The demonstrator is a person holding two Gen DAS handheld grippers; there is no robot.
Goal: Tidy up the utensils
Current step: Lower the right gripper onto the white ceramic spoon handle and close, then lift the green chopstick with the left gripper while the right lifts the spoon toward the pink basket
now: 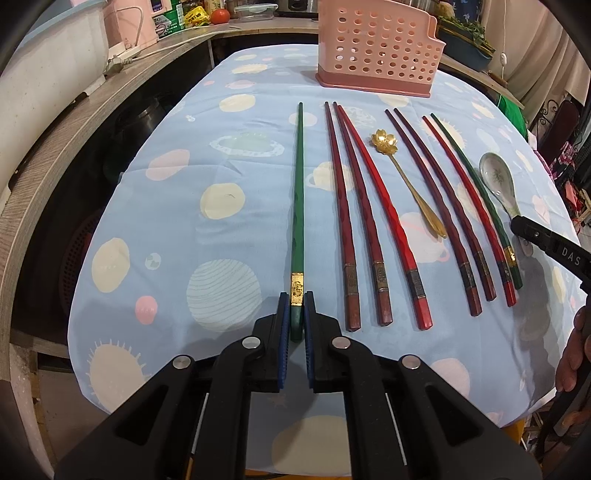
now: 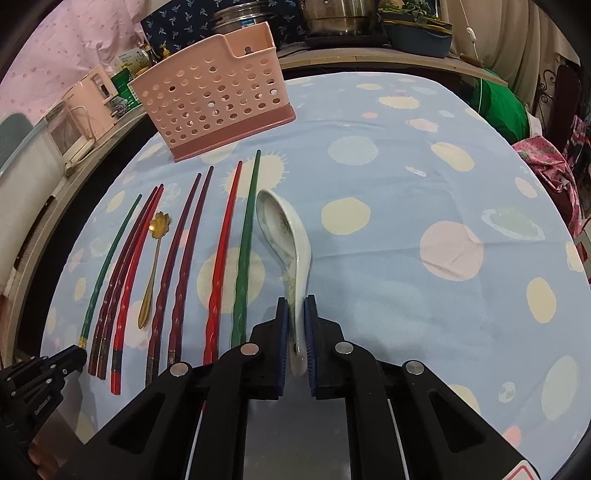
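Observation:
My left gripper (image 1: 296, 301) is shut on the thick end of a green chopstick (image 1: 298, 206) that points toward the pink perforated utensil holder (image 1: 380, 48). My right gripper (image 2: 296, 304) is shut on the handle of a white ceramic spoon (image 2: 284, 236), its bowl pointing away. Several red and dark red chopsticks (image 1: 373, 221), a second green chopstick (image 1: 476, 195) and a gold flower-shaped spoon (image 1: 406, 177) lie in a row on the blue tablecloth (image 1: 221, 240). The holder (image 2: 214, 99) stands at the far side of the table.
A wooden counter (image 1: 74, 122) with a pink appliance, a power plug and food packages runs along the left. Metal pots (image 2: 340, 14) and a plant tray stand behind the table. Green and pink cloths (image 2: 502, 114) lie off the right edge.

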